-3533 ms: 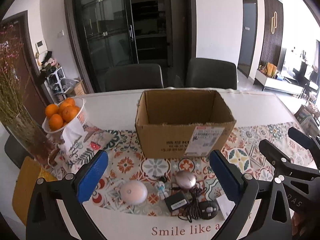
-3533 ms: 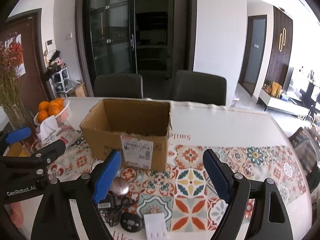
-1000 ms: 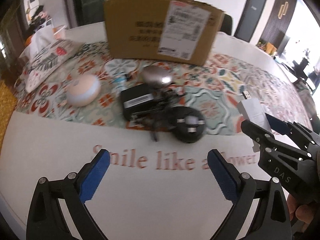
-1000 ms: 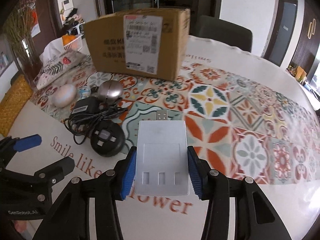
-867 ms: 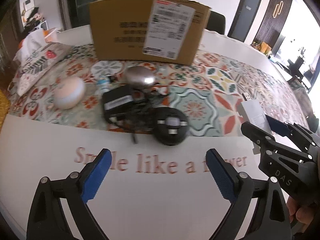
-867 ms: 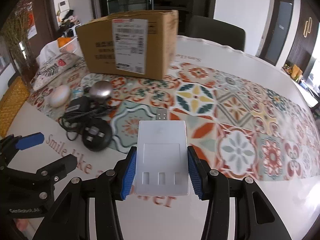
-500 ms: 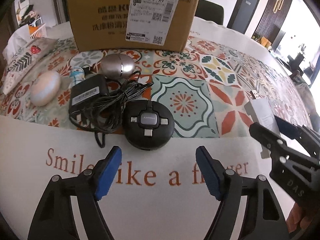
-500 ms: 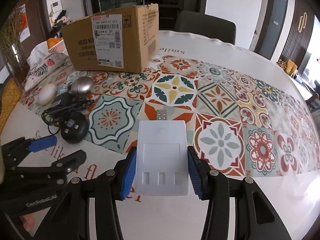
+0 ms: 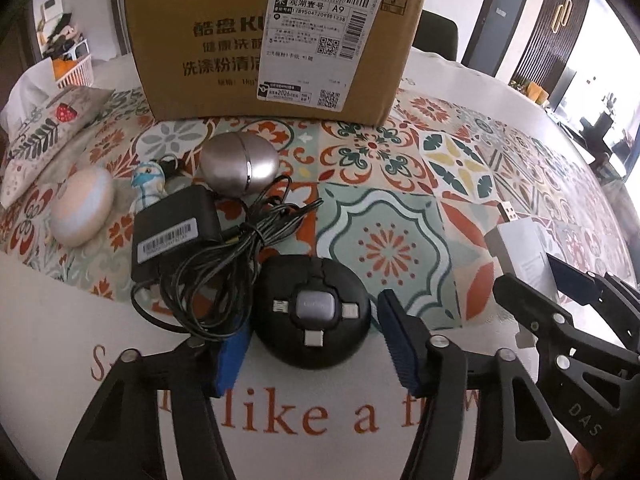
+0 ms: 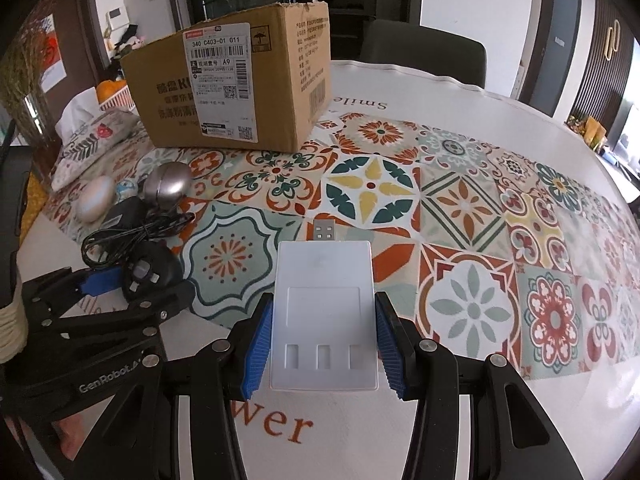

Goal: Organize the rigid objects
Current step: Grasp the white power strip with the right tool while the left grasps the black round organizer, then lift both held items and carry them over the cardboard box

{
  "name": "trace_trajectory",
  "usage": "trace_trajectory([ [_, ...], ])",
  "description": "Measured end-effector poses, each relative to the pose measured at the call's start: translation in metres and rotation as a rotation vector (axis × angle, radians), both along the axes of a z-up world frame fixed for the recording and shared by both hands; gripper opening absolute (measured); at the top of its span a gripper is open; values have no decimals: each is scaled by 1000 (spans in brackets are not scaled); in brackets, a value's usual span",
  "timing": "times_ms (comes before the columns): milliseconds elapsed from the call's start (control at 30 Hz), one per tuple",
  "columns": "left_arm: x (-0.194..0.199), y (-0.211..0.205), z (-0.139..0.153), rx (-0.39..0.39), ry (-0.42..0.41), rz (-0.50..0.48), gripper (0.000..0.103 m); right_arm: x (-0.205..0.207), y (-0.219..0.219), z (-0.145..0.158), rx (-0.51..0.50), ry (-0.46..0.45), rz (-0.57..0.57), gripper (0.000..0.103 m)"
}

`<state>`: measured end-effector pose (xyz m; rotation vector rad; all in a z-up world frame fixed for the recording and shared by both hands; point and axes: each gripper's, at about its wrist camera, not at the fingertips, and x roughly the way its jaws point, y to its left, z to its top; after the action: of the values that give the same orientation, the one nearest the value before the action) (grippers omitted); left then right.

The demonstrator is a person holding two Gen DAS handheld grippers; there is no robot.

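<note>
The left gripper (image 9: 312, 344) straddles the round black cable hub (image 9: 312, 312) on the white tablecloth (image 9: 300, 420), its jaws just closing in, blue pads flanking the hub, contact unclear. The right gripper (image 10: 324, 344) clamps a flat white USB card reader (image 10: 324, 312), held above the patterned runner. The brown cardboard box (image 10: 240, 84) stands behind.

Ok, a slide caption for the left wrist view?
Left claw closing around a round black adapter puck, cardboard box behind.
</note>
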<state>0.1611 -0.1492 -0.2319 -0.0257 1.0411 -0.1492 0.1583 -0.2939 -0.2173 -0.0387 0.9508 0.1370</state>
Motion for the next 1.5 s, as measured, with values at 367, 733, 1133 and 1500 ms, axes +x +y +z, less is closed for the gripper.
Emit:
trace_trajectory([
  [367,-24,8,2,-39,10,-55,55,-15,9,3,11,5,12,48],
  [733,-55,15,17,-13,-5,-93,55,-40,17,4,9,26,33,48],
  [1133,-53,42,77,-18,-114,-84,55,-48,37,50,39,-36,-1,48],
  [1500,-40,75,126,-24,-158,-73,55,-39,67,99,52,-114,-17,48],
])
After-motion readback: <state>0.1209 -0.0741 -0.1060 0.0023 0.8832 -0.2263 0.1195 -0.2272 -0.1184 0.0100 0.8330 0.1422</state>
